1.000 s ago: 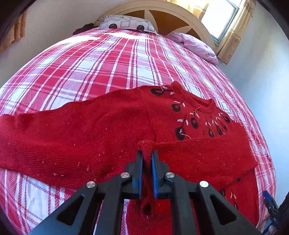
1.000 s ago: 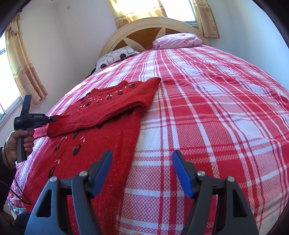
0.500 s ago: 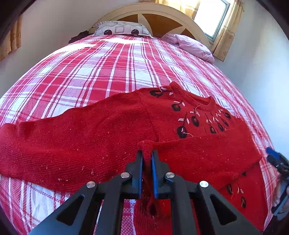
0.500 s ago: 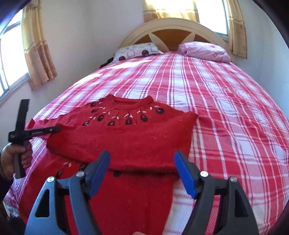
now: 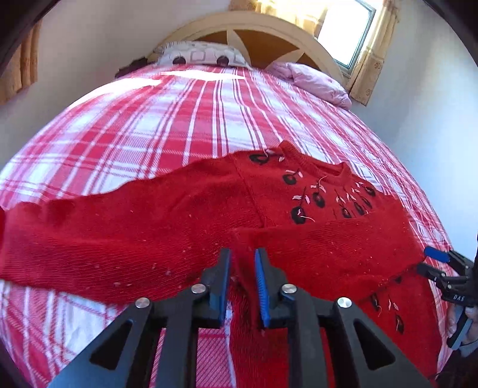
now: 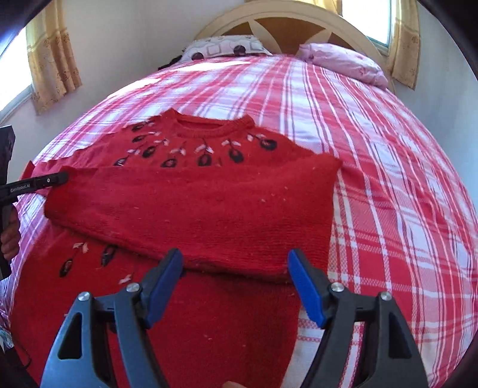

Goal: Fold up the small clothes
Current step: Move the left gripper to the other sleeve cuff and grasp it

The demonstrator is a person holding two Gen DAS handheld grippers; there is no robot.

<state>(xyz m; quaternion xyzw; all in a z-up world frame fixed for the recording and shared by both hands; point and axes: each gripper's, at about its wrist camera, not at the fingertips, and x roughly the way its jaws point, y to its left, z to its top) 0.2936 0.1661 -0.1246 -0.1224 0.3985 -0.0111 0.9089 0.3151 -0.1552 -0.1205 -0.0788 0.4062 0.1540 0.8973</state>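
Left gripper (image 5: 242, 262): jaws opening, narrow gap, blue pads no longer pressing. A bunched fold of the red sweater (image 5: 313, 247) sits between the fingers, cuff end of the folded-over sleeve (image 6: 194, 209) right at the tips. Sweater's other sleeve runs flat off to the left of the fingers, neckline with dark flower stitching ahead and to the right of them. In the right wrist view the same gripper shows as a black tip touching the left end of the folded sleeve, held by a hand (image 6: 9, 235) at the frame edge.

Sweater lies front-up on the red-and-white checked bedspread (image 6: 388, 179), one sleeve folded across the chest, hem toward the cameras.

Right gripper (image 6: 236, 268): fingers spread wide, nothing between the pads. Lower edge of the folded sleeve is just ahead of the tips, sweater body under and between them. Right finger is near the sweater's right side edge, bare bedspread beyond it. Cannot tell if the tips touch the knit.

Two pillows (image 6: 343, 59) and a headboard (image 6: 298, 27) are far ahead of both grippers.
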